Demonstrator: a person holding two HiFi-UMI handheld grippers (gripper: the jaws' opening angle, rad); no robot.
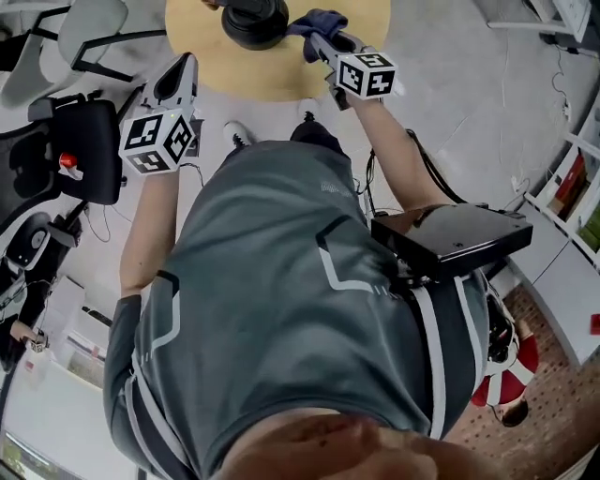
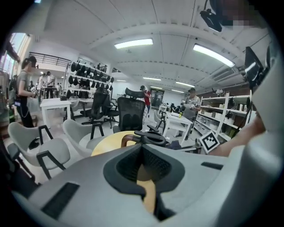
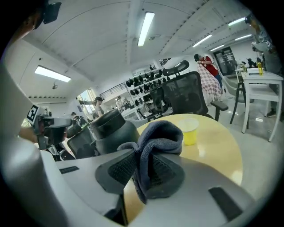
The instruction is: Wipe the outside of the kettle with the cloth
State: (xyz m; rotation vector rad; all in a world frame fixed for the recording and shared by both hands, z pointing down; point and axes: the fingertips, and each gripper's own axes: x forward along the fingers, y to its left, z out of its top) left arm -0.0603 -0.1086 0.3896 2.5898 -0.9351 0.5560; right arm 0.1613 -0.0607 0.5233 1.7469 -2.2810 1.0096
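A black kettle (image 1: 255, 21) stands on the round yellow table (image 1: 281, 80) at the top of the head view. My right gripper (image 1: 321, 39) is shut on a dark blue cloth (image 1: 319, 19) just right of the kettle. In the right gripper view the cloth (image 3: 157, 142) bulges out between the jaws of the right gripper (image 3: 138, 153), and the kettle (image 3: 111, 131) sits close at the left. My left gripper (image 1: 180, 67) hovers at the table's near left edge, apart from the kettle (image 2: 150, 138). The left gripper (image 2: 142, 148) is shut, with nothing between its jaws.
A small yellow cup (image 3: 190, 132) stands on the table (image 3: 217, 150) beyond the cloth. Office chairs (image 2: 131, 113) and white desks (image 2: 55, 104) surround the table. A black chair (image 1: 84, 150) is at my left, shelving (image 1: 572, 187) at my right.
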